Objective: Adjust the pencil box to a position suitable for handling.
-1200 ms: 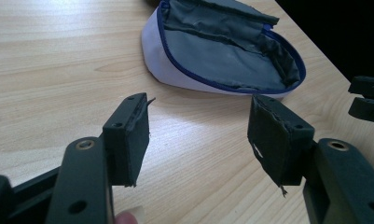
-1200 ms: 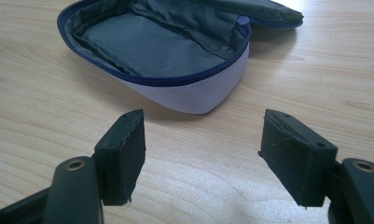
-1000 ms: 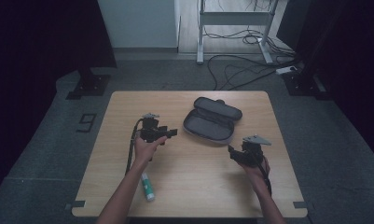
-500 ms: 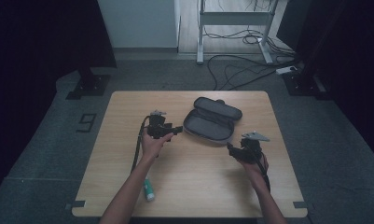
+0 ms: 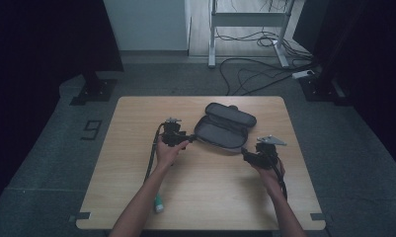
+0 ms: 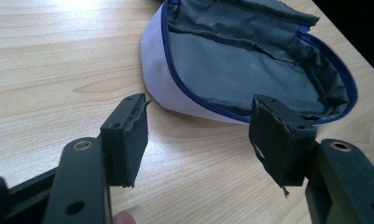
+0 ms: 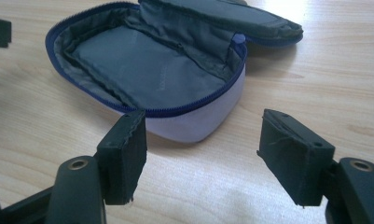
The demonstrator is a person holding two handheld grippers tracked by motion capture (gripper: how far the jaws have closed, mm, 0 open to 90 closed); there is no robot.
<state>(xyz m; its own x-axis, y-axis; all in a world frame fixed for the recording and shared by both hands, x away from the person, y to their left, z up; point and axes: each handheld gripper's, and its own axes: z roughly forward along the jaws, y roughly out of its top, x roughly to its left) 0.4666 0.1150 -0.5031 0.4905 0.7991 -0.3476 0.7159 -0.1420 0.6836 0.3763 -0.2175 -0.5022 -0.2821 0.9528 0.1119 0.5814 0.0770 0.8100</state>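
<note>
Closing in since a second ago, the left gripper [image 5: 187,139] and right gripper [image 5: 246,154], both gaping empty, flank the unzipped pouch [image 5: 224,129].

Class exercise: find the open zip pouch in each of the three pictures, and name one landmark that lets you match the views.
High view: open zip pouch at table centre, between both hand-held grippers.
Left gripper view: upper right.
Right gripper view: upper centre.
Shared landmark: its blue zip edge.

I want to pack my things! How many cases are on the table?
1. The open zip case lies at the table's far middle, between the left gripper and the right gripper.
</note>
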